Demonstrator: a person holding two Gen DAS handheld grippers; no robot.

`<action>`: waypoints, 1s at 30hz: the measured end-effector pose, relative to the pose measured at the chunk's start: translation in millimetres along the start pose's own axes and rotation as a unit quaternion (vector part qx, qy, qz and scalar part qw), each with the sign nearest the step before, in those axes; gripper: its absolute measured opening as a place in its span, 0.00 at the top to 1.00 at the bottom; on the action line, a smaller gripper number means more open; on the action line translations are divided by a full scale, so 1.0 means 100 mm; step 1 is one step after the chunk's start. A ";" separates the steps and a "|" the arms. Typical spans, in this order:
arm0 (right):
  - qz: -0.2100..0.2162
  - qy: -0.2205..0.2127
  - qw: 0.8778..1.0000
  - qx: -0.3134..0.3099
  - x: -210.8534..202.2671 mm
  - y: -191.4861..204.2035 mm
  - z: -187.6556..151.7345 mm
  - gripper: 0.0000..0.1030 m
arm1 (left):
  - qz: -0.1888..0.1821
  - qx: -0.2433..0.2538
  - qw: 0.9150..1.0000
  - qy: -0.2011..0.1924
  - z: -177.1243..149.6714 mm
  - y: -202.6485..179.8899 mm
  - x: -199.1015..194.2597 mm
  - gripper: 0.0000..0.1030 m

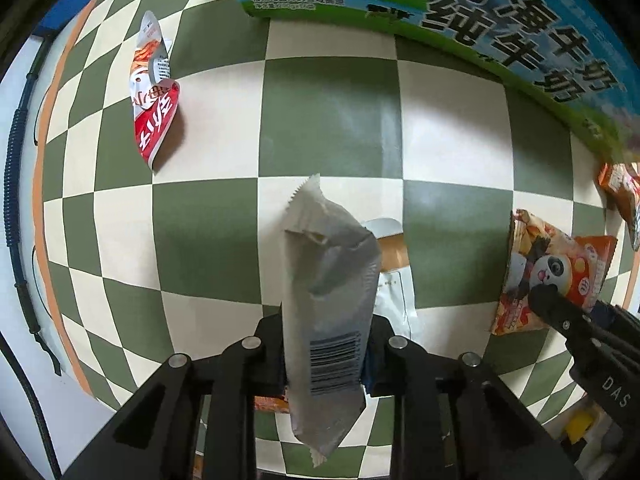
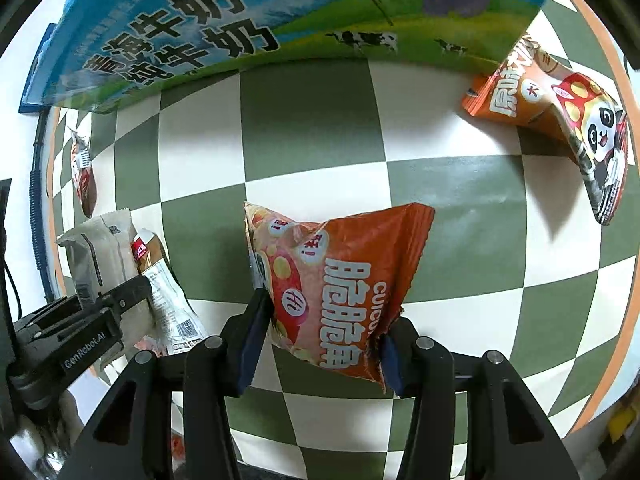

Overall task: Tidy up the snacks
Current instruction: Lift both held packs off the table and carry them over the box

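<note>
A green and cream checkered cloth (image 1: 328, 120) is covering the table, and everything is sitting on or hanging over it. The largest thing on it is a milk carton box (image 2: 248, 20), printed in blue and green with cows and flowers, standing along the far edge in both wrist views.

The right gripper (image 2: 320, 344) is clenching an orange chip bag (image 2: 344, 280) by its lower sides, the bag puffing out above the jaws. It looks light, air-filled and crinkly, with brittle contents, so a gentle pinch on the flat sealed edge would likely be safer than squeezing the belly.

The left gripper (image 1: 326, 364) is pointing down and clamping a slim grey snack packet (image 1: 330, 300) near its barcode end, its serrated top hanging toward the cloth. The packet appears soft, thin and slippery, and likely to swing or slide if held loosely.

Other snacks are lying around. A second orange bag with a panda (image 2: 568, 120) is resting to the right, close to the box. A red and white packet (image 1: 154, 96) is lying well apart on the left. A white pouch with a brown panel (image 1: 394, 264) is lying under the grey packet, partly hidden.

The box is crowding the far side, and the two grippers are working near each other, so their held bags could brush. A black cable (image 1: 16, 184) is running along the table's left edge.
</note>
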State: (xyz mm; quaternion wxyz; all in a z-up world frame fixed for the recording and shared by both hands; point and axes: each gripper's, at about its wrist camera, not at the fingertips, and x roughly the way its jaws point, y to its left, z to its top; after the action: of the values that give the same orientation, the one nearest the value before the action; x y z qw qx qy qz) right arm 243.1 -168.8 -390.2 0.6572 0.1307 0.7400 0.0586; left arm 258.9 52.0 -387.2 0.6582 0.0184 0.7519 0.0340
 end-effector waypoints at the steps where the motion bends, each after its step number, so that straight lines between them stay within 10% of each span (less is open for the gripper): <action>1: 0.001 -0.002 1.000 -0.002 -0.01 0.00 -0.01 0.50 | -0.002 0.000 1.000 -0.002 -0.02 -0.02 -0.02 0.78; 19: 0.071 -0.053 0.996 -0.022 -0.84 0.03 -0.20 0.51 | -0.073 0.025 0.993 -0.086 -0.28 -0.30 -1.12 0.78; 30: 0.137 -0.119 0.983 -0.028 -1.86 0.07 -0.05 0.51 | -0.125 0.055 0.980 -0.145 0.20 -0.35 -2.02 0.78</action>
State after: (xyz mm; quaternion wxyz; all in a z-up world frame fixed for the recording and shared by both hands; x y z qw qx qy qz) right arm 257.6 -211.8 -209.9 0.7296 0.2189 0.6297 0.1527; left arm 306.5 2.8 -192.6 0.7573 -0.0349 0.6455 -0.0929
